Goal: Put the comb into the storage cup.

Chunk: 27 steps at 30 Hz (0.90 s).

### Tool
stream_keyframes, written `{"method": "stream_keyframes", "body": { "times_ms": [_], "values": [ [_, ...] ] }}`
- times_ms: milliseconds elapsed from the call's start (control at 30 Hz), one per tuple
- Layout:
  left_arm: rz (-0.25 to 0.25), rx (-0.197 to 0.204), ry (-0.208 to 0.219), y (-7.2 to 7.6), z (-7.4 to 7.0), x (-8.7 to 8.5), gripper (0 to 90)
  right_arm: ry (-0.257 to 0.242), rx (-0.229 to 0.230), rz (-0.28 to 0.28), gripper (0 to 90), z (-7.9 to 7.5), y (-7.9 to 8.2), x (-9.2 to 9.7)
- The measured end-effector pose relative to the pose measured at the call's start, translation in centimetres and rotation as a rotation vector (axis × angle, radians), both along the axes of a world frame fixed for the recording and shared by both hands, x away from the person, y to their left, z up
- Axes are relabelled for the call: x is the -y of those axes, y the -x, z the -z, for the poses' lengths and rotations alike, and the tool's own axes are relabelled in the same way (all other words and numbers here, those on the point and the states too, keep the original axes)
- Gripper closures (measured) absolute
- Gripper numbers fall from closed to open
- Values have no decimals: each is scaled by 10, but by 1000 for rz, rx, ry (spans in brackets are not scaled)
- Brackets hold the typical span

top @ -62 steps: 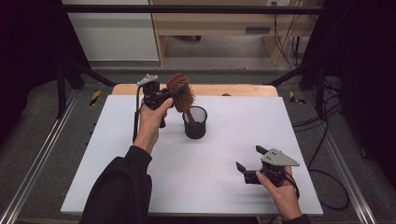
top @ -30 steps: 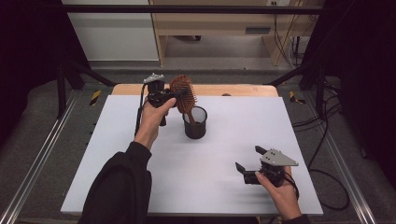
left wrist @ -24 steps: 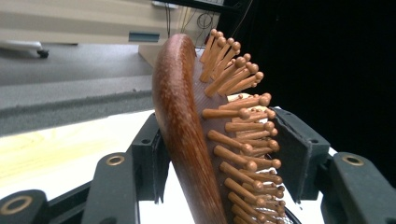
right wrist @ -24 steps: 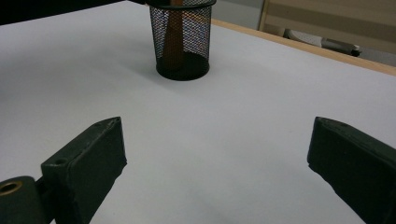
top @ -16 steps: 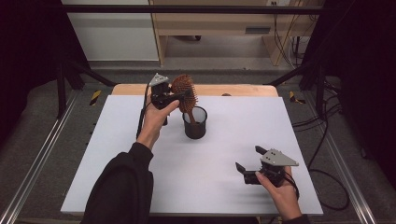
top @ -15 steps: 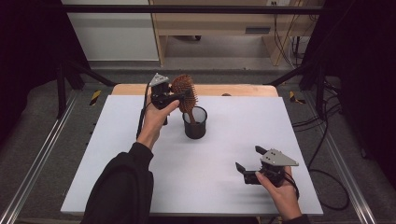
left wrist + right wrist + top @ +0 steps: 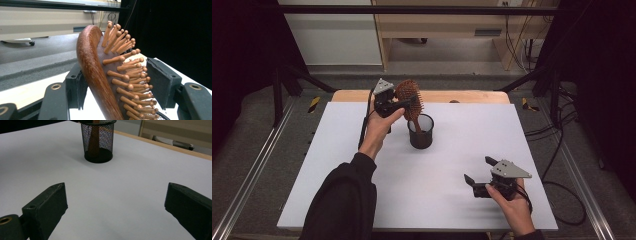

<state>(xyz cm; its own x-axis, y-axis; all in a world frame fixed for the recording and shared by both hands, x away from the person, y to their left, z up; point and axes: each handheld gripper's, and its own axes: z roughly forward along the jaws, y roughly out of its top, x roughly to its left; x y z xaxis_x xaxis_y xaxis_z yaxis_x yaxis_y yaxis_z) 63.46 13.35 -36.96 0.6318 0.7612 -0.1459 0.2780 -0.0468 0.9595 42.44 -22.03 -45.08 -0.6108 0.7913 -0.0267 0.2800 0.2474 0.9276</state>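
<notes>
Left gripper fingers have just been opening, now slack around the hairbrush, whose handle stands in the mesh cup mid-counter. Right gripper idle, fingers wide apart.

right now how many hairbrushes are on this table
1. The brown wooden hairbrush with peg bristles stands handle-down in the black wire-mesh cup near the far middle of the white table, its head between the left gripper's parted jaws. None looks hidden.
</notes>
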Motion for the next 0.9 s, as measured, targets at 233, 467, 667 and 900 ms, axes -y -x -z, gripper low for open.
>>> {"method": "stream_keyframes", "body": {
  "times_ms": [233, 467, 667, 900],
  "values": [
    [-5, 13, -8, 0, 2, 1, 354, 0, -1, 0, 47, 0, 0, 0],
    [-1, 12, 9, 0, 4, 2, 365, 1, -2, 0, 47, 0, 0, 0],
    [0, 31, -1, 0, 4, 4, 361, 1, -2, 1, 47, 0, 0, 0],
    [-3, 43, -5, 0, 5, 6, 356, 0, -1, 0, 47, 0, 0, 0]
  ]
}}
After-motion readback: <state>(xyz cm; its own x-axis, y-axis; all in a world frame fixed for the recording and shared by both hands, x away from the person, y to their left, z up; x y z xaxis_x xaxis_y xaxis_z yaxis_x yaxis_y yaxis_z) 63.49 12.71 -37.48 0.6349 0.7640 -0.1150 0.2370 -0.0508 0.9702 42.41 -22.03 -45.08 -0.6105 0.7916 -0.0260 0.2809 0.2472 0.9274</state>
